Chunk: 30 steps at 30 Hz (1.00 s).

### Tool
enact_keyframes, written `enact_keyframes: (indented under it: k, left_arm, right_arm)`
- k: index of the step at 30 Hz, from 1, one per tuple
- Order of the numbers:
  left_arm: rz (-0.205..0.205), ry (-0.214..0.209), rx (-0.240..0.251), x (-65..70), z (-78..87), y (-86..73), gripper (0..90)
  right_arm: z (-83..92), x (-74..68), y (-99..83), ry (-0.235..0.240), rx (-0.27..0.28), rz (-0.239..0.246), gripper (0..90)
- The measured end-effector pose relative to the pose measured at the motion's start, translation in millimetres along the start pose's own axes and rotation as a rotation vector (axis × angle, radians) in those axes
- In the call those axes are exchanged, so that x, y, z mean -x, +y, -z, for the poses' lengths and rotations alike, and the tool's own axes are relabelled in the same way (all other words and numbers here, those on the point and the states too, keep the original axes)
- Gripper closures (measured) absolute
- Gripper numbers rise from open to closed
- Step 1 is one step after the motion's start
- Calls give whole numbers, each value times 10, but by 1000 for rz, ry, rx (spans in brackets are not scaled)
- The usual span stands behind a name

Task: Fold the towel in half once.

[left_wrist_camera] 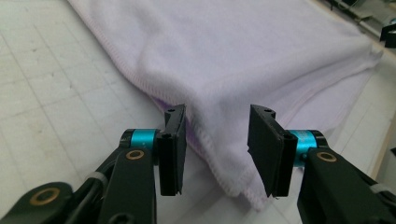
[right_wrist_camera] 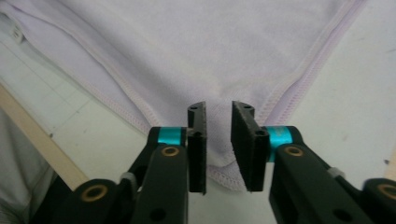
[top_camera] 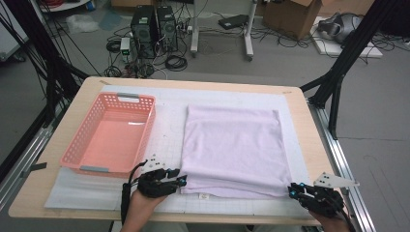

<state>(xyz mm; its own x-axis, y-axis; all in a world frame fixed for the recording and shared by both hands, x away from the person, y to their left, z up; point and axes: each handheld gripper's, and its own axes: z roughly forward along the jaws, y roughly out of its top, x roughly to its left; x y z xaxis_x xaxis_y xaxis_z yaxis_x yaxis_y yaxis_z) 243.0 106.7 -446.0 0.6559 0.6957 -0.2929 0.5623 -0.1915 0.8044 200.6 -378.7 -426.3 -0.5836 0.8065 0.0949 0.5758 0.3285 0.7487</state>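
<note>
The pale lilac towel lies folded flat on the white gridded mat, right of the middle of the table, its near edge close to the person's side. Several layers are stacked, and how many cannot be counted: in the left gripper view the lower layers show as thin stepped edges under the top one, with a darker purple shadow tucked beneath the fold. The cloth is soft and fleecy, with a stitched hem running round its border, and a small white label peeks out below the near edge; what is printed on it is too small to read. The left gripper sits at the towel's near left corner. In its own view the jaws stand moderately apart, astride the corner, with a clear gap on each side, so the pads do not press on the cloth. The right gripper sits at the near right corner; its jaws stand narrowly apart with the hemmed corner tip lying between them, and a slim gap shows at both pads. The person's hands and forearms are cut off by the bottom edge of the high view. Left of the towel stands a pink perforated basket on the mat. Beyond the table, computer towers and tangled cables sit on the floor.
</note>
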Motion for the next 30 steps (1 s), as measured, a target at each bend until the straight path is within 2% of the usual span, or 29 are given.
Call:
enact_keyframes:
  k: [1,2,5,7,8,9,11,13,16,20,23,26,28,29,30]
  left_arm:
    - [-1,2,-6,1,2,-15,569]
    - [-5,5,-15,4,2,-26,570]
    - [-14,12,-45,35,-21,-46,599]
    - [-42,28,-79,85,-57,-69,704]
    - [-57,42,-76,113,-58,-78,766]
    - [-55,35,-76,128,-49,-72,826]
    - [-76,46,-56,158,-6,-60,863]
    - [-63,31,-33,167,37,-55,863]
    - [-30,-15,-10,167,83,-65,865]
    - [-16,-39,6,192,134,-85,859]
    - [-4,-53,-10,204,153,-106,864]
    - [5,-48,-38,209,131,-139,863]
    - [6,-47,-74,208,104,-158,802]
    - [-6,-27,-65,211,104,-158,740]
    - [-8,1,-43,211,111,-147,647]
  right_arm:
    - [-26,-5,-3,-12,-10,0,675]
    - [-100,-1,-22,-47,-20,-5,625]
    - [-188,19,-56,-56,-37,-21,644]
    - [-190,36,-64,-48,-27,-50,784]
    - [-181,43,-58,-41,-30,-46,845]
    - [-174,36,-55,-53,-31,-34,855]
    - [-145,24,-48,-63,-29,-27,859]
    - [-98,28,-40,-59,-6,-28,859]
    - [-16,38,-34,-66,12,-31,858]
    - [86,26,-38,-52,27,-34,861]
    - [133,-2,-45,-39,20,-24,866]
    - [158,-8,-61,-42,3,-16,866]
    - [121,-14,-86,-49,-36,-7,850]
    - [92,-12,-101,-57,-55,-5,795]
    - [80,-7,-115,-74,-50,-8,722]
